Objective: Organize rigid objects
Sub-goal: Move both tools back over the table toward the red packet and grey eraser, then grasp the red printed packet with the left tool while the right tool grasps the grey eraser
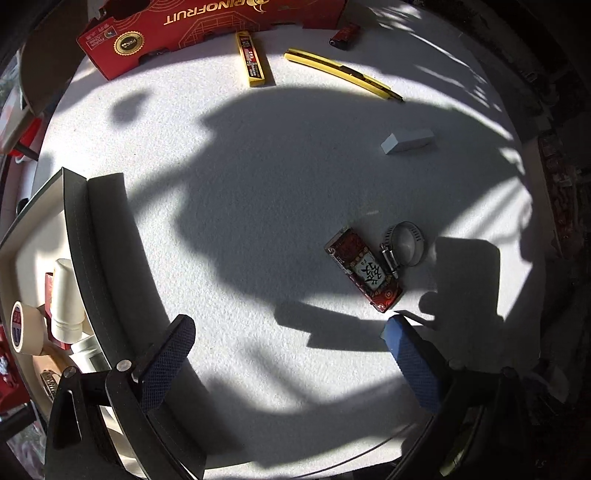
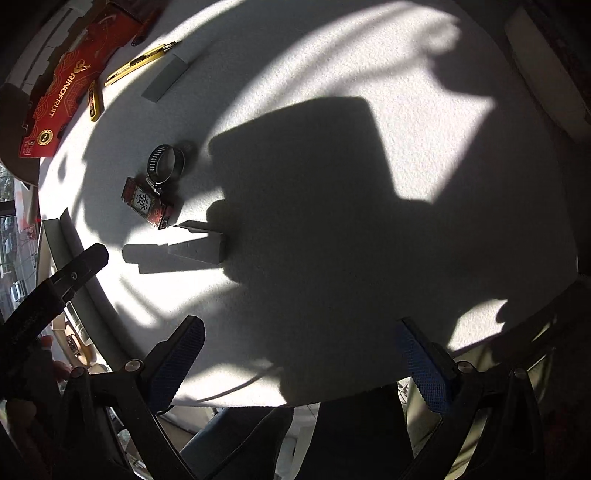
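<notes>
A red patterned lighter (image 1: 364, 273) (image 2: 147, 203) lies on the white table beside a metal hose clamp (image 1: 404, 245) (image 2: 164, 164), touching it. Farther off lie a white block (image 1: 408, 142) (image 2: 166, 79), a yellow utility knife (image 1: 343, 74) (image 2: 140, 62), a yellow blade case (image 1: 251, 59) (image 2: 94, 99) and a small red lighter (image 1: 345, 35). My left gripper (image 1: 291, 354) points down, open and empty, its right fingertip just short of the patterned lighter's near corner. My right gripper (image 2: 301, 365) hangs open and empty over shaded table, with these objects off to its upper left.
A red RINOFRUIT carton (image 1: 207, 22) (image 2: 55, 103) lies at the table's far edge. A dark-rimmed storage box (image 1: 77, 221) at the left holds a tape roll (image 1: 24, 326), a white bottle (image 1: 66, 299) and other items. Heavy shadows cross the table; its edge runs near the right gripper.
</notes>
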Demonstrator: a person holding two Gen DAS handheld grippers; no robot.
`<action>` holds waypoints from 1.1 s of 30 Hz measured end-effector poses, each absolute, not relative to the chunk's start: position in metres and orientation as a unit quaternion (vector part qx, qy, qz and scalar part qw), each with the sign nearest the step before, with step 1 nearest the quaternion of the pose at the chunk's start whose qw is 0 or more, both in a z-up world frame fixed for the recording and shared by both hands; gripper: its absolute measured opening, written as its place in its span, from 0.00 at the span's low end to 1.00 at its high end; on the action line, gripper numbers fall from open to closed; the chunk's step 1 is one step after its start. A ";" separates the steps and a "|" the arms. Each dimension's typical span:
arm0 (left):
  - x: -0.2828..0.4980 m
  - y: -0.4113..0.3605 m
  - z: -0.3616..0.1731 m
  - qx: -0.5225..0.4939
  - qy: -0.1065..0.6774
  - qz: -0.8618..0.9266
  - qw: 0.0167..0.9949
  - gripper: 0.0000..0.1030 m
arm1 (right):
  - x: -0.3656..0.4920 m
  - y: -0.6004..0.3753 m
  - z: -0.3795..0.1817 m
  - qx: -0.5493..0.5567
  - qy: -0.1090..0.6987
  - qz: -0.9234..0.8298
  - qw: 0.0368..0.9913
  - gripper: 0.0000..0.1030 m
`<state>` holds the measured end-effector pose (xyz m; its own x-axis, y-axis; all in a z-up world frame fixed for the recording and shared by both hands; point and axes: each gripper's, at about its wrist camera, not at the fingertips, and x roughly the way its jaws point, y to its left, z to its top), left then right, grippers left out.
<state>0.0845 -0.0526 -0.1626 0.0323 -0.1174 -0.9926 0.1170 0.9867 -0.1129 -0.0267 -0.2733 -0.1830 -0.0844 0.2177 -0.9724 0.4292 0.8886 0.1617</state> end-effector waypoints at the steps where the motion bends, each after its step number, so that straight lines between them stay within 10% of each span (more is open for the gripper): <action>1: 0.091 -0.055 -0.166 -0.010 0.691 -0.068 0.720 1.00 | -0.028 -0.277 -0.182 0.218 0.731 -0.082 0.641 1.00; 25: 0.096 -0.039 -0.205 0.009 0.703 0.012 0.711 1.00 | -0.008 -0.234 -0.179 0.131 0.730 -0.011 0.671 1.00; 33: 0.052 -0.065 -0.168 0.163 0.613 -0.096 0.767 1.00 | -0.005 -0.232 -0.173 0.140 0.725 -0.026 0.674 1.00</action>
